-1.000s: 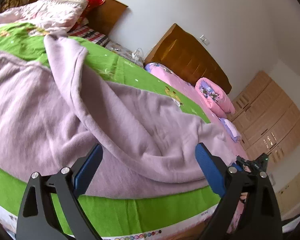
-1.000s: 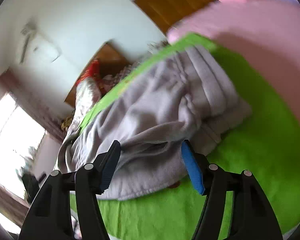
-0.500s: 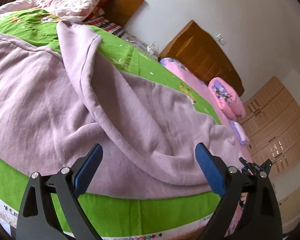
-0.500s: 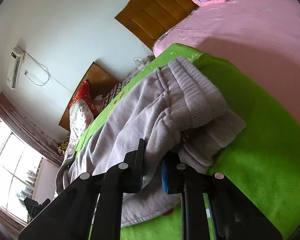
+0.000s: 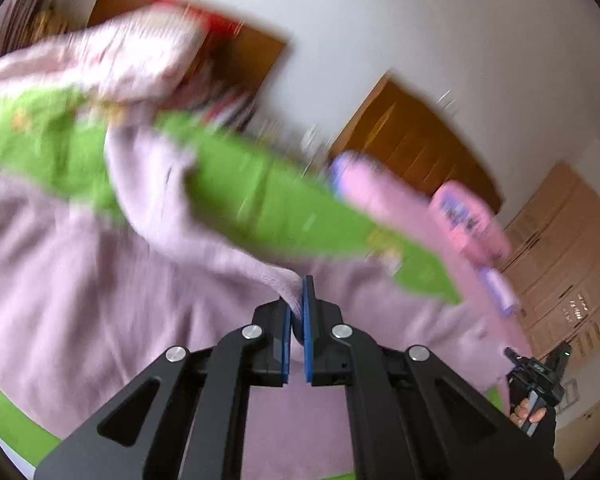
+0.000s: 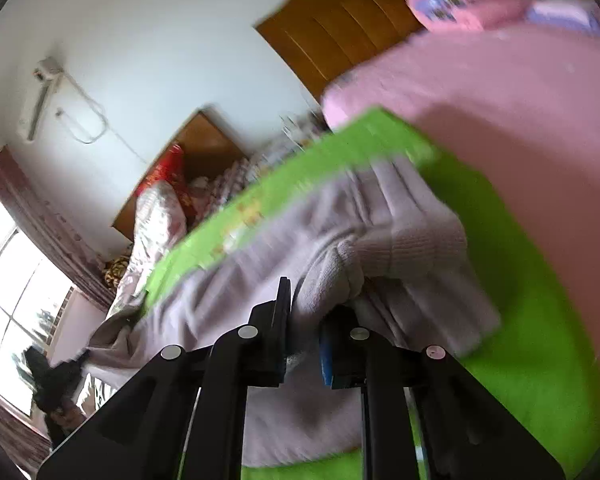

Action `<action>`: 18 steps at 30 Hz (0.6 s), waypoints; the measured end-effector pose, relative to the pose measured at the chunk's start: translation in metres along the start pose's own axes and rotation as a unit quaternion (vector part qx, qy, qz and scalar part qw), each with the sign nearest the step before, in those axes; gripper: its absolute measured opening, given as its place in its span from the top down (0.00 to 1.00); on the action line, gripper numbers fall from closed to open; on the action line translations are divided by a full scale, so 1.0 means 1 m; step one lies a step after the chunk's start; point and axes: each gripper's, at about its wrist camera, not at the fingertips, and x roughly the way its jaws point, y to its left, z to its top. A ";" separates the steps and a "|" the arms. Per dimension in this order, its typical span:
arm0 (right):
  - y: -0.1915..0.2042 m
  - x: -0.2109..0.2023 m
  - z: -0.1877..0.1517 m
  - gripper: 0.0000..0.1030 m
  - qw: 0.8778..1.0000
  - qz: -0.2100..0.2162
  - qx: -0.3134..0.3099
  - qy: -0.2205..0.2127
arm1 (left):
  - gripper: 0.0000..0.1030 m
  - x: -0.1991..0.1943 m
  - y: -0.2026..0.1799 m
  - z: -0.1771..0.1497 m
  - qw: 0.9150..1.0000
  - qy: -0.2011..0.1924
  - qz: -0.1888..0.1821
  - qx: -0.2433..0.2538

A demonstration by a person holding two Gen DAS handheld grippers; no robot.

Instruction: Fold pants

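Green bed cover (image 5: 276,208) spans most of both views, a pink bed (image 6: 500,100) beside it, wooden headboards (image 5: 416,148) against the white wall behind. Lilac pants (image 5: 72,304) lie spread across the green cover, filling the lower half of the left wrist view; one leg (image 5: 140,184) runs up and away toward the pillows (image 5: 140,60). In the right wrist view the pants' ribbed waistband (image 6: 412,240) sits bunched just ahead of the tool, near the cover's edge by the pink bed.

Left tool (image 5: 297,316): pointed forward and tilted down over the pants, blue pads nearly together, pinching a thin fold of lilac fabric that rises in a peak between them. View heavily motion-blurred.

Right tool (image 6: 305,328): also angled down at the bed, jaws narrow, clamped on a thick wad of the ribbed fabric, which bulges over the pads (right pad mostly hidden by cloth).

A hand (image 5: 534,412) shows small at the lower right edge of the left wrist view, gripping a black tool handle. Wall air-conditioner unit (image 6: 40,96) is far left in the right view, tiny and blurred.
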 end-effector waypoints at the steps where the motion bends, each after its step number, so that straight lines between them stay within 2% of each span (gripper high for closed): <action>1: 0.005 -0.006 0.003 0.86 1.000 0.008 -0.008 -0.009 | 0.96 -0.010 -0.005 0.000 1.000 -0.016 0.002 0.009; 3: 0.014 -0.022 0.005 0.86 0.998 0.035 -0.039 -0.034 | 0.95 -0.035 -0.010 -0.012 0.998 -0.053 0.005 0.035; 4: 0.012 -0.025 0.001 0.87 0.998 0.034 -0.043 -0.033 | 0.95 -0.040 -0.004 -0.028 0.998 -0.051 0.015 0.040; 6: -0.009 -0.017 -0.018 0.87 1.000 0.017 -0.014 -0.002 | 0.95 -0.032 0.013 -0.052 0.999 -0.016 0.021 0.018; 8: -0.038 0.002 -0.043 0.87 0.999 -0.018 0.020 0.044 | 0.95 -0.011 0.039 -0.082 0.999 0.038 0.032 -0.019; 10: -0.053 0.010 -0.055 0.88 0.998 -0.015 0.041 0.054 | 0.95 0.003 0.047 -0.101 0.996 0.066 0.055 -0.015; 14: -0.046 0.003 -0.046 0.88 0.999 -0.013 0.030 0.041 | 0.95 -0.006 0.043 -0.097 0.997 0.053 0.054 -0.003; 16: -0.042 -0.006 -0.041 0.88 0.999 0.006 0.024 0.026 | 0.95 -0.020 0.037 -0.090 0.998 0.034 0.048 0.005; 18: -0.041 -0.010 -0.040 0.88 0.999 0.008 0.025 0.021 | 0.95 -0.023 0.033 -0.091 0.998 0.032 0.052 0.009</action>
